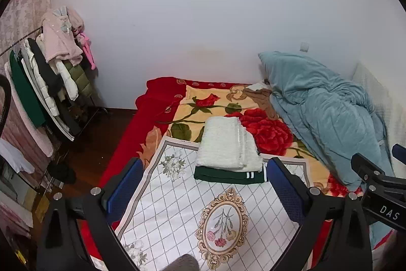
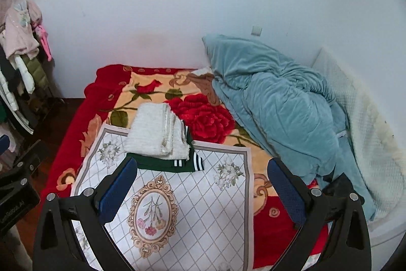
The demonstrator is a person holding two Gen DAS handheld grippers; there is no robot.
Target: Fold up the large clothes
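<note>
A teal quilt [image 2: 276, 116] is heaped on the rose blanket [image 2: 203, 116] beside a clothes rack [image 1: 50, 83].

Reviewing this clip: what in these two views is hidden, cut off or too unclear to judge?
- Green garment: mostly covered by the folded white garment in both views; its type and fold are unclear.
- Brown item: partly buried under the blue quilt.
- Grey object: cut off by the left view's bottom edge.
- Rack clothes: overlapping, fisheye-distorted.
- Left gripper and right gripper: open, empty.
</note>
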